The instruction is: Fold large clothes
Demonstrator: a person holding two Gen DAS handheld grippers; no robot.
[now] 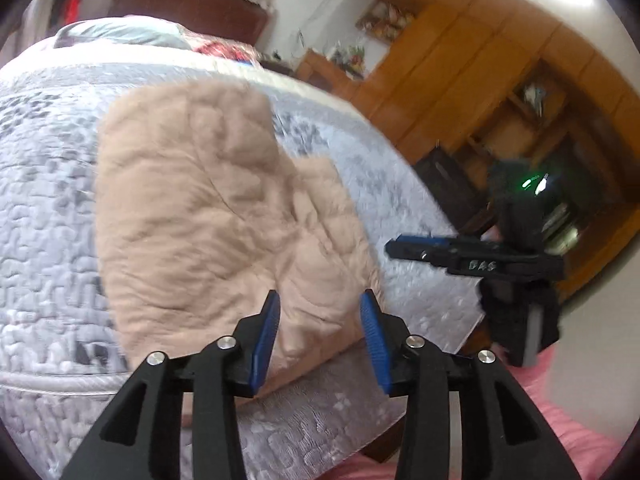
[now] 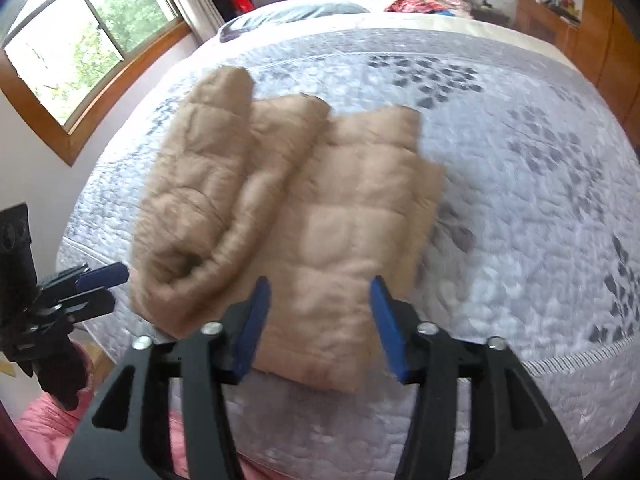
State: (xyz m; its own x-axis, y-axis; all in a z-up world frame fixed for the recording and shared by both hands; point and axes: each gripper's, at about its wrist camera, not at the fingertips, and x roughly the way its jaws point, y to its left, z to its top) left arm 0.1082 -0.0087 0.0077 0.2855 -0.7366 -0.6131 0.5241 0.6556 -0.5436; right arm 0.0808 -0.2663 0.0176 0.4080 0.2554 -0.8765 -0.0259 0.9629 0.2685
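On a quilted bedspread (image 2: 500, 200), tan padded jacket (image 2: 288, 208) lying folded near the front edge, one side rolled over. Left gripper (image 1: 320, 338) and right gripper (image 2: 318, 320) hovering above it, jaws apart, empty. Fold apparently released; next, likely squaring up or another fold.

quilted bedspread (image 2: 500, 208), window (image 2: 80, 40), wooden wardrobe (image 1: 460, 80)

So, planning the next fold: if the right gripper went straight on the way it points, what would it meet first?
Probably the tan quilted jacket lying folded on the bed, right ahead of the open right gripper; depth is unclear.
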